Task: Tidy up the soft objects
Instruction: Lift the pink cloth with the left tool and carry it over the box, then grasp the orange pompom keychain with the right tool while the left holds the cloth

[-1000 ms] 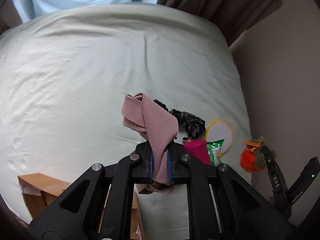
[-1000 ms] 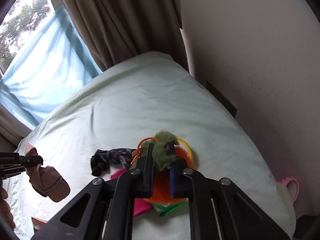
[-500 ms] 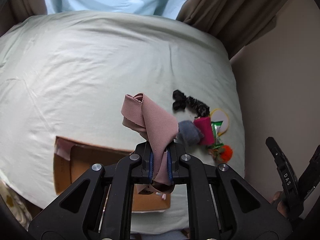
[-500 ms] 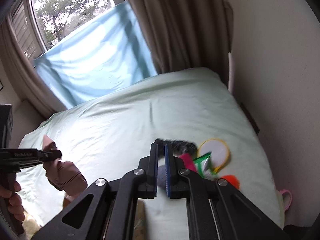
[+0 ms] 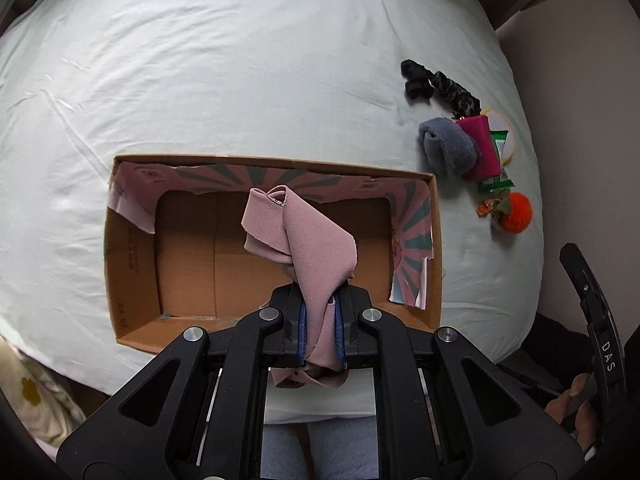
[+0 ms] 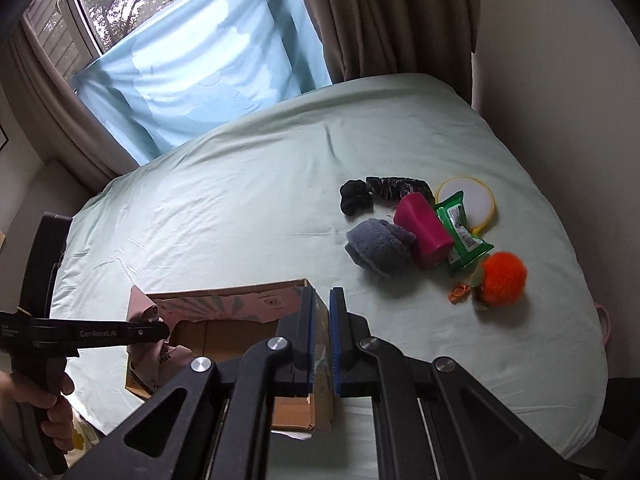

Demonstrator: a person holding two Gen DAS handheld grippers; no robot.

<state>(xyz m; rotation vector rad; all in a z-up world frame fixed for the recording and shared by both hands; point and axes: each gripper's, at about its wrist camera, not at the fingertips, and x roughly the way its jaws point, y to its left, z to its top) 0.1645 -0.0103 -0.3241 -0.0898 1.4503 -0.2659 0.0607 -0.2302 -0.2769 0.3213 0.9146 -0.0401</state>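
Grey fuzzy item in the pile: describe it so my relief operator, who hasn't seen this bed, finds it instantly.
On the pale green bed, look right of the open cardboard box to the small heap of items near the wall side. The grey fuzzy bundle is the heap's nearest-to-box member, pressed against the magenta roll. It alone is dull blue-grey and plush.

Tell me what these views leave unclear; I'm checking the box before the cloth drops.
- Box floor near the front wall: left wrist view, hidden by the left gripper and the pink cloth.
- Box interior: right wrist view, mostly blocked by the right gripper.
- Cloth's lower end: left wrist view, tucked behind the gripper.
- Green packet print: too small to read.
- Pink item by the bed edge: right wrist view, cut off by the mattress.
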